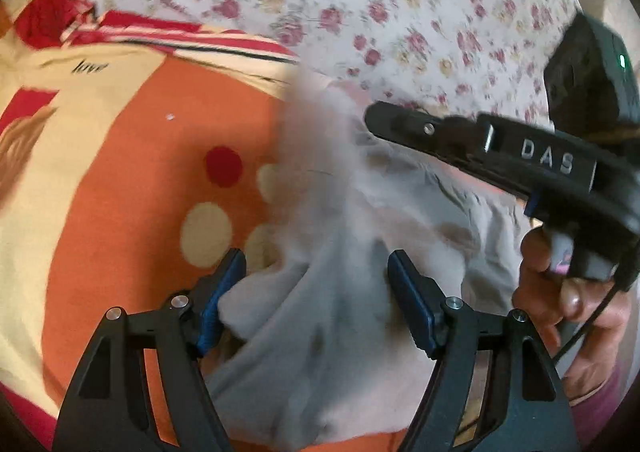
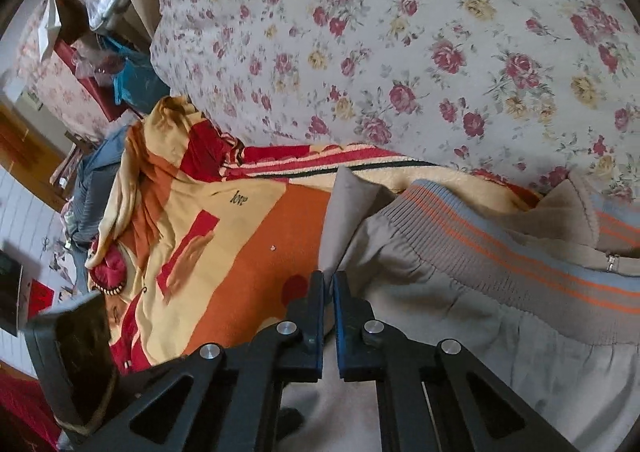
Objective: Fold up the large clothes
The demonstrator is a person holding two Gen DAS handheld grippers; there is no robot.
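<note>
Floral bedding (image 2: 400,52), pale with red and yellow roses, fills the far half of both views and lies over a bed. Nearer the cameras an orange, cream and red blanket (image 2: 240,252) is spread across the same bed; it carries red and cream dots, striped bands along its far edge and the small word "love". Left of the bed, in the right wrist view, the room is cluttered: a red box with plastic bags and a teal cloth (image 2: 132,80) on it, a blue-grey bundle of fabric (image 2: 96,180) lower down, pale floor tiles, and a wooden door frame at the left edge.

On the blanket lies the grey garment (image 2: 440,332), a jacket-like piece with a ribbed band (image 2: 500,252) striped in blue and orange and a metal zip pull at the right. One corner of it stands up as a peak just beyond the right gripper (image 2: 329,284), whose blue-padded jaws are closed to a thin slit; grey cloth rises right in front of them, though a pinch cannot be confirmed.

The left gripper (image 1: 316,292) has its jaws spread wide, with bunched grey cloth between them and the pads not pressing it. In the left wrist view a hand (image 1: 572,284) grips the right tool's handle at the right.
</note>
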